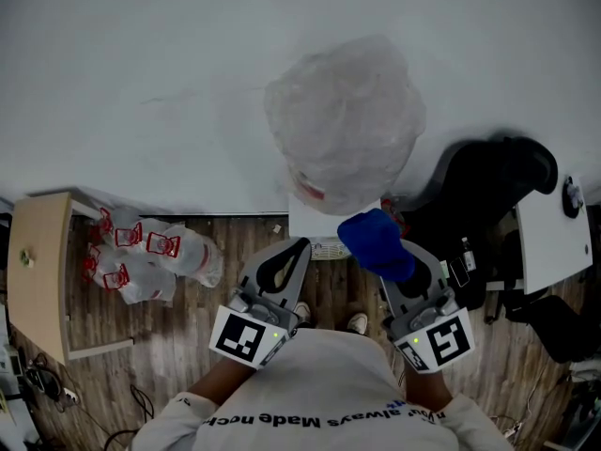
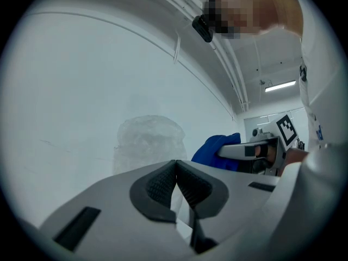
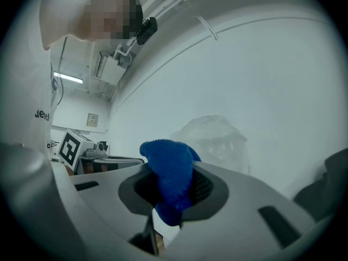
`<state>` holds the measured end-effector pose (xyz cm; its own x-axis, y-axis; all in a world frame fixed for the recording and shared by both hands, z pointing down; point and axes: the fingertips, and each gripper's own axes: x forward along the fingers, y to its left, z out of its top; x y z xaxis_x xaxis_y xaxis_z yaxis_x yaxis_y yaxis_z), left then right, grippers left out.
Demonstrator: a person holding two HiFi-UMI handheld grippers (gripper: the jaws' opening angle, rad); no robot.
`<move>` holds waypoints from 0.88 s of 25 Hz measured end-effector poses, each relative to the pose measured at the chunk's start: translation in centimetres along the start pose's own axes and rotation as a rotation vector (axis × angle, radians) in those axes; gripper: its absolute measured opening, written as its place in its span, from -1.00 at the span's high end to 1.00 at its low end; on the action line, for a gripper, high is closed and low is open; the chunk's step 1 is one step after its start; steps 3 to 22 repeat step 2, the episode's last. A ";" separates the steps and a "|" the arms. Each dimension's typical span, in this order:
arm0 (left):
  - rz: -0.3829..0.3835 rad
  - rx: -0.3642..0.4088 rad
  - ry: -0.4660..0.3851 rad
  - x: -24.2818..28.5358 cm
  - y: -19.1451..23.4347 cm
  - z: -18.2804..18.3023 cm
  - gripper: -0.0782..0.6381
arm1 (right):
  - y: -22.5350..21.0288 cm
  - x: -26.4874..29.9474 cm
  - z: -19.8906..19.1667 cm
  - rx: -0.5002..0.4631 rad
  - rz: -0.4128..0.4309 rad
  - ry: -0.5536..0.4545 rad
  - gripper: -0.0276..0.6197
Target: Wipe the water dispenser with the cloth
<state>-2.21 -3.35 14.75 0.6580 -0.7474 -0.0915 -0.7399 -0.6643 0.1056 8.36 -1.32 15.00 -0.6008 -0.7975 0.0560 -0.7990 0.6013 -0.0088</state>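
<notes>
The water dispenser (image 1: 324,224) is a white cabinet against the wall, with a plastic-wrapped bottle (image 1: 343,125) on top. My right gripper (image 1: 399,256) is shut on a blue cloth (image 1: 374,242), held just in front of the dispenser's top right. In the right gripper view the blue cloth (image 3: 169,175) bulges out between the jaws, with the wrapped bottle (image 3: 215,140) beyond. My left gripper (image 1: 286,261) is shut and holds nothing, just left of the dispenser front. The left gripper view has the bottle (image 2: 147,143) ahead and the cloth (image 2: 217,148) at right.
Clear plastic bags with red print (image 1: 141,252) lie on the wooden floor at left, next to a beige table (image 1: 38,280). A black chair (image 1: 488,195) and a white desk (image 1: 549,233) stand at right. The person's feet (image 1: 357,323) are close to the dispenser base.
</notes>
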 end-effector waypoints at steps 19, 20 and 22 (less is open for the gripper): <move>-0.001 -0.002 -0.002 -0.3 0.3 0.0 0.73 | 0.4 0.2 0.1 -0.005 -0.001 0.000 0.67; -0.001 -0.002 -0.002 -0.3 0.3 0.0 0.73 | 0.4 0.2 0.1 -0.005 -0.001 0.000 0.67; -0.001 -0.002 -0.002 -0.3 0.3 0.0 0.73 | 0.4 0.2 0.1 -0.005 -0.001 0.000 0.67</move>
